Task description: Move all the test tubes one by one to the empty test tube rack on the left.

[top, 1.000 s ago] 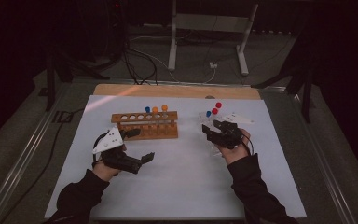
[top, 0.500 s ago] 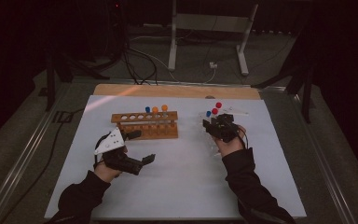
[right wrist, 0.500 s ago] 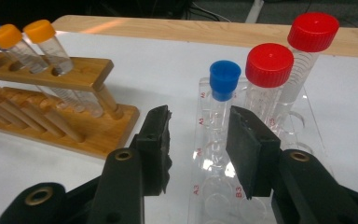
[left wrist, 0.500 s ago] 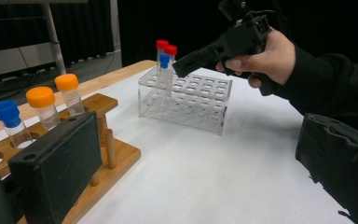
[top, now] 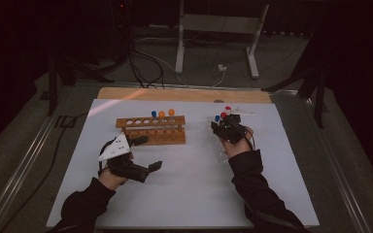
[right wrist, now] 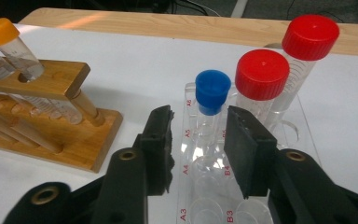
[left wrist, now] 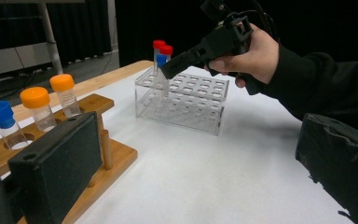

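Note:
A clear plastic rack (right wrist: 186, 140) holds a blue-capped tube (right wrist: 212, 91) and two red-capped tubes (right wrist: 262, 73). My right gripper (right wrist: 198, 140) hovers over this rack, open, with the blue-capped tube just beyond its tips and nothing between them. In the high view the right gripper (top: 226, 127) is above the clear rack (top: 222, 154). A wooden rack (top: 150, 130) carries one blue-capped tube (left wrist: 0, 114) and two orange-capped tubes (left wrist: 35, 98). My left gripper (top: 148, 153) stands wide open and empty, just in front of the wooden rack (left wrist: 116, 154).
White paper (top: 189, 194) covers the table, with a bare wooden strip (top: 175, 93) along the far edge. Metal rails (top: 24, 160) run along both sides. Cables and a stand's legs (top: 213, 58) lie on the floor beyond.
My right gripper has moved away from the person and slightly left, up to the tubes in the clear rack. The left gripper has stayed put.

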`<state>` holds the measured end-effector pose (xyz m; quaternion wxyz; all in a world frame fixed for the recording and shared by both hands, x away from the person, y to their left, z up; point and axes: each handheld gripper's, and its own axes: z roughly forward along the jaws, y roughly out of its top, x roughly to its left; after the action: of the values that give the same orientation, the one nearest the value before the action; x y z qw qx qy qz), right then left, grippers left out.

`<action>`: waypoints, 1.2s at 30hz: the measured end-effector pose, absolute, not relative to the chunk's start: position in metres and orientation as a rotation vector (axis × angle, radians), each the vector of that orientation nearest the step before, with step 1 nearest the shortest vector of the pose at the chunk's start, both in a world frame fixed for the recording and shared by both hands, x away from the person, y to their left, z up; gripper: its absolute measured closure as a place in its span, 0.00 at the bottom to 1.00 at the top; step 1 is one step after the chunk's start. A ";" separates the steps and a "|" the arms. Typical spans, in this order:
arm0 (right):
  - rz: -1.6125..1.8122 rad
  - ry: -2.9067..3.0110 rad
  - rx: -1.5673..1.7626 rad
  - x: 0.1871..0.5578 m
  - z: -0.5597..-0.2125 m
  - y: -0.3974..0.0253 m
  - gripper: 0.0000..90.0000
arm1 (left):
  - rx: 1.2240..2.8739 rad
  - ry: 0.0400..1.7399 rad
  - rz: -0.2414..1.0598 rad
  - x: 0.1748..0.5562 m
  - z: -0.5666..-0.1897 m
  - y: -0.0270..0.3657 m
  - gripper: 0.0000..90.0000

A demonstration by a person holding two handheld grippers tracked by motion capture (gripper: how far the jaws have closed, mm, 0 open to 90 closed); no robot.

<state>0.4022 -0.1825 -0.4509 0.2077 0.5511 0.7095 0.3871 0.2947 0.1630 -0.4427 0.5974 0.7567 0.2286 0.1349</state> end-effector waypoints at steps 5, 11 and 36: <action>1.052 1.973 1.516 0.405 -0.451 -0.178 0.70 | 1.756 0.528 0.308 0.294 -0.443 0.163 0.01; 1.032 1.967 1.492 0.407 -0.451 -0.175 0.75 | 1.754 0.531 0.306 0.295 -0.443 0.163 0.01; 1.023 1.954 1.334 0.399 -0.430 -0.175 0.85 | 1.769 0.521 0.295 0.294 -0.443 0.161 0.01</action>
<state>0.3991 -0.1754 -0.4304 0.2784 0.4972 0.7280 0.3811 0.2945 0.1608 -0.4426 0.5947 0.7615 0.2242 0.1271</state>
